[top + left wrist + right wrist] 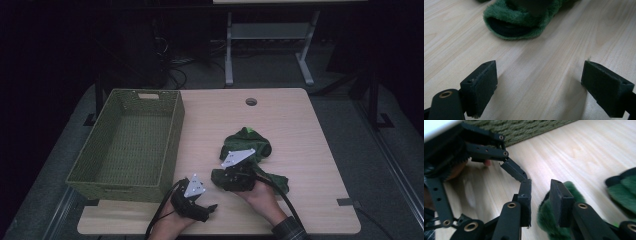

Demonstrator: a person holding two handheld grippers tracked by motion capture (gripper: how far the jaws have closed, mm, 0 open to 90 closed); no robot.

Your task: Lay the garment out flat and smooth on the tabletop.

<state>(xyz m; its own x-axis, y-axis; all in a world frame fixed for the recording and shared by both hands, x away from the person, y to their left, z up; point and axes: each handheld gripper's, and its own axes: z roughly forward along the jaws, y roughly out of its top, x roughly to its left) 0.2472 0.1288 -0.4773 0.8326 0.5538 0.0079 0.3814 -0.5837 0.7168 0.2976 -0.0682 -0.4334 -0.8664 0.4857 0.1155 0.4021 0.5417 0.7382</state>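
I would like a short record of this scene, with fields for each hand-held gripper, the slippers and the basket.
left hand-held gripper: open, over bare table
right hand-held gripper: open, jaws astride near slipper's fuzzy edge
near slipper: green, on table
far slipper: green, behind it
basket: green, woven, table's left side

Bare tabletop point(300, 130) right of basket point(131, 145)
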